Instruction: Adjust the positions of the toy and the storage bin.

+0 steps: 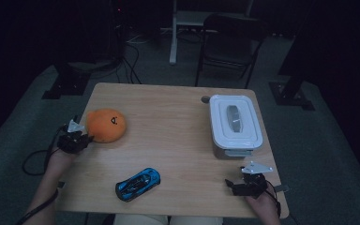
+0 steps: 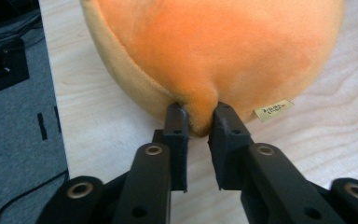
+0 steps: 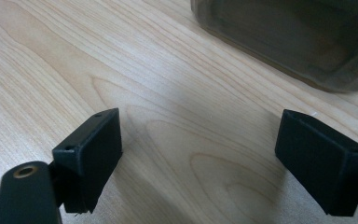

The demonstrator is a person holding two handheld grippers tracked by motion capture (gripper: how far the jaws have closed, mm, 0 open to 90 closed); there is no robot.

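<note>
An orange plush toy (image 1: 105,124) with a small dark face lies at the table's left edge. My left gripper (image 1: 88,138) comes at it from the left and is shut on a pinch of its fabric. In the left gripper view the two pads squeeze a fold of the orange plush toy (image 2: 214,51) at the left gripper (image 2: 199,119), with a small cloth tag to the right. My right gripper (image 1: 228,183) rests near the front right corner, open. In the right gripper view the right gripper (image 3: 200,140) has wide jaws with bare wood between them.
A blue toy car (image 1: 138,183) sits near the front edge of the wooden table (image 1: 168,108). A white lidded container (image 1: 236,123) stands at the right, its dark wall (image 3: 298,37) just beyond my right gripper. A small grey disc (image 1: 205,99) lies beside it. A chair (image 1: 229,42) stands behind the table.
</note>
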